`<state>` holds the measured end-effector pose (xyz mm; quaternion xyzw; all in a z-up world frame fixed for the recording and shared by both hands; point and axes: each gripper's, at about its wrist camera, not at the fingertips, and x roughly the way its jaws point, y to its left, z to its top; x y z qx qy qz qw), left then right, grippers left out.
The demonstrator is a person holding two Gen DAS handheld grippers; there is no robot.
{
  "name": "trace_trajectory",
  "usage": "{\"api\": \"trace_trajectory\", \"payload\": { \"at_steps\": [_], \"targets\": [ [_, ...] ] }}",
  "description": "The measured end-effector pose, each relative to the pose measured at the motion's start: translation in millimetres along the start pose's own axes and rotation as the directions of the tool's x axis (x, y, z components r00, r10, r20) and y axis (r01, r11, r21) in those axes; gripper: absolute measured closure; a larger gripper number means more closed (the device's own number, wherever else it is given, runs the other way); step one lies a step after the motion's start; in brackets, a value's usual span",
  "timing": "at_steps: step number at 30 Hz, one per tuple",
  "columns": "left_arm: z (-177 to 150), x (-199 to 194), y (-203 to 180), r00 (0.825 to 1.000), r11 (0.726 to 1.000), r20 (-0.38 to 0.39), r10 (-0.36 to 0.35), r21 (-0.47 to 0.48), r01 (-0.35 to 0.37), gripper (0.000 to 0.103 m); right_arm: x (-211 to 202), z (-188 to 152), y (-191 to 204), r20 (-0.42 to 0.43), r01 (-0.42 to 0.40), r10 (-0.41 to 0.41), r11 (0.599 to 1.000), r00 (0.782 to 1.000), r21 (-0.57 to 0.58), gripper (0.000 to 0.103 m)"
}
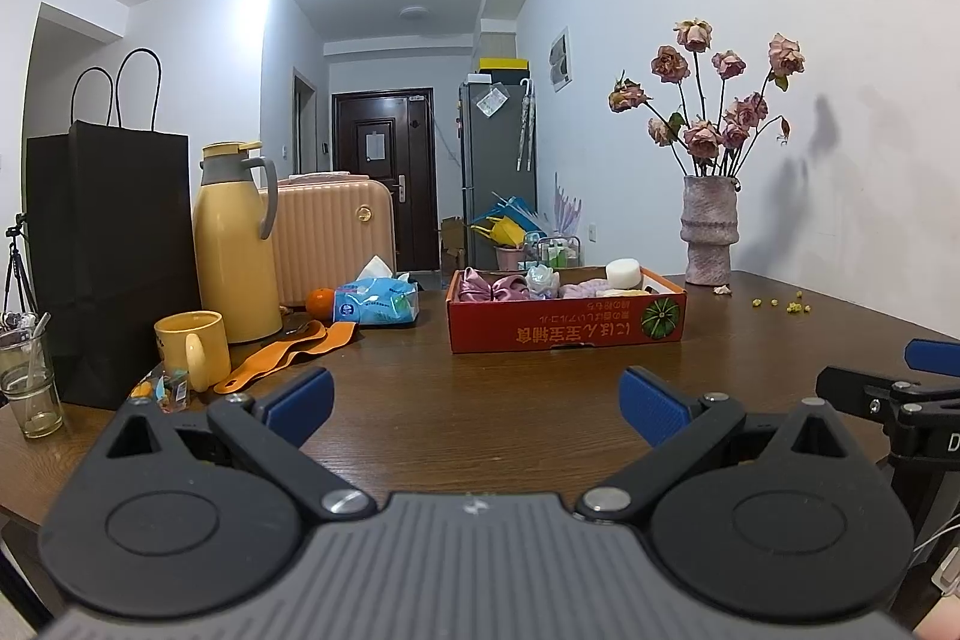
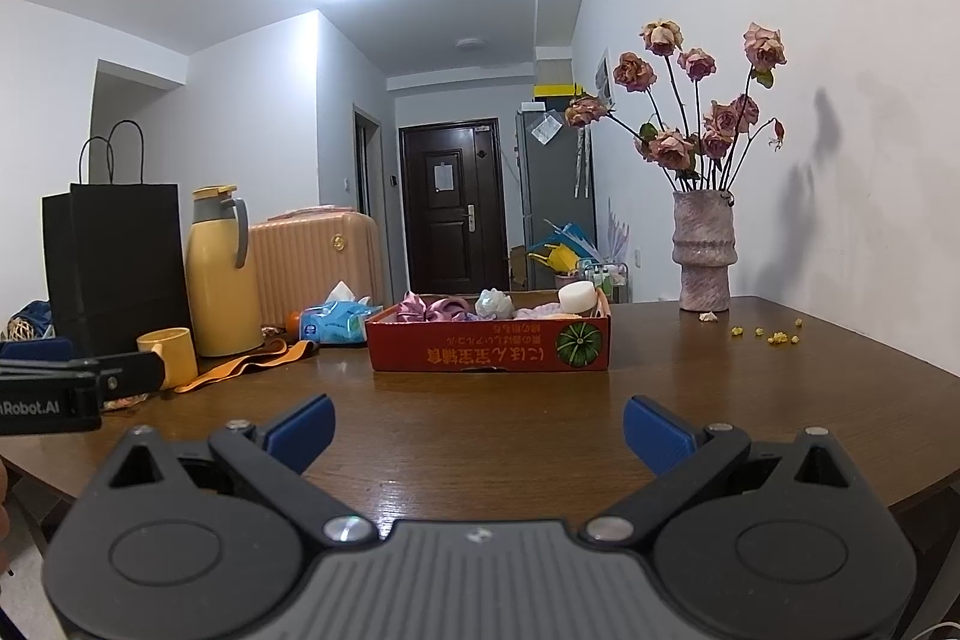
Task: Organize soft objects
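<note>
A shallow red cardboard box (image 1: 564,328) (image 2: 489,349) stands on the wooden table ahead of both grippers. It holds soft things: a pink satin bow (image 1: 489,287) (image 2: 429,309), a pale fabric flower (image 1: 543,278) (image 2: 495,304), a lilac fluffy piece (image 1: 585,288) and a white sponge (image 1: 624,272) (image 2: 577,296). My left gripper (image 1: 477,403) is open and empty above the near table. My right gripper (image 2: 479,433) is open and empty too, beside the left one, which shows at the left edge of the right wrist view (image 2: 72,388).
A vase of dried roses (image 1: 708,232) (image 2: 702,250) stands at the back right with yellow crumbs (image 2: 774,335) near it. On the left are a black paper bag (image 1: 108,250), yellow thermos (image 1: 234,250), yellow mug (image 1: 192,349), tissue pack (image 1: 375,303), orange strap (image 1: 288,355) and glass (image 1: 27,382).
</note>
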<state>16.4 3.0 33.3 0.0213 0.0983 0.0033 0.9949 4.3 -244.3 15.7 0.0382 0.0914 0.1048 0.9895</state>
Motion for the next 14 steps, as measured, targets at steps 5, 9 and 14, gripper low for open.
{"api": "trace_trajectory", "payload": {
  "at_steps": [5,9,14],
  "targets": [
    [-0.7,-0.3,-0.4,1.000,1.000,0.002,-0.007,0.000,0.007,0.000,0.0,-0.8,0.3,-0.002,-0.004,0.004,1.000,1.000,-0.004,0.000],
    [-0.5,-2.6,-2.3,1.000,1.000,0.012,-0.016,0.002,0.016,0.000,0.0,-0.7,0.2,-0.003,-0.005,0.005,1.000,1.000,-0.005,0.000],
    [-2.3,-4.8,-2.8,1.000,1.000,0.029,-0.013,-0.013,0.013,0.000,0.0,-1.1,0.2,-0.003,-0.006,0.006,1.000,1.000,-0.007,0.000]
  ]
}}
